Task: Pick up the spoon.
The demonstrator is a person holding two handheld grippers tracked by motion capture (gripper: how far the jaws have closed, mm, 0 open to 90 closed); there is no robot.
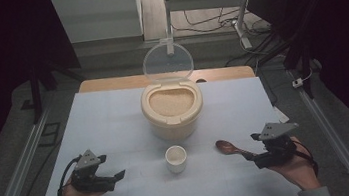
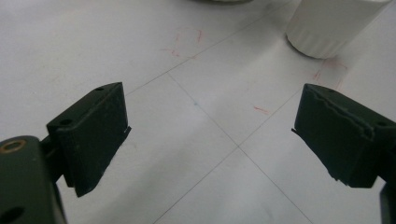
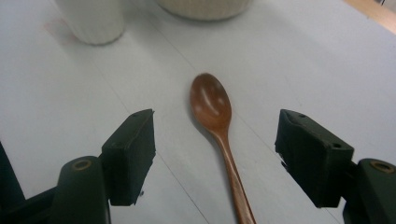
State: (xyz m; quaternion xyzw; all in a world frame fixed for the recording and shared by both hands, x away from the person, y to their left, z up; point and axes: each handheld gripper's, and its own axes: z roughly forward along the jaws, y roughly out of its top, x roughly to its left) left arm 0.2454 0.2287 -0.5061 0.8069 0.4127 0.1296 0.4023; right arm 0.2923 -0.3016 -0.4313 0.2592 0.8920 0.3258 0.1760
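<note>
White tabletop (image 1: 115,120), dark room behind. Wooden spoon (image 3: 212,105) flat on the near right, handle pointing straight back between the right fingers (image 3: 133,154), bowl aimed far-left toward the cup (image 1: 176,158). Right fingers wide apart, holding nothing. Left fingers (image 2: 93,130) wide apart, empty too. Handle end cut off.

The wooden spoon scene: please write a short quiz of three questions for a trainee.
1. True or false: the right gripper already clamps the wooden spoon.
2. What fills the beige container behind the small white cup?
3. The container's clear lid is: A) shut, B) standing open, C) lying on the table.

Key:
1. False; the jaws stand apart on either side of the handle.
2. Pale grains, probably rice.
3. B.
</note>
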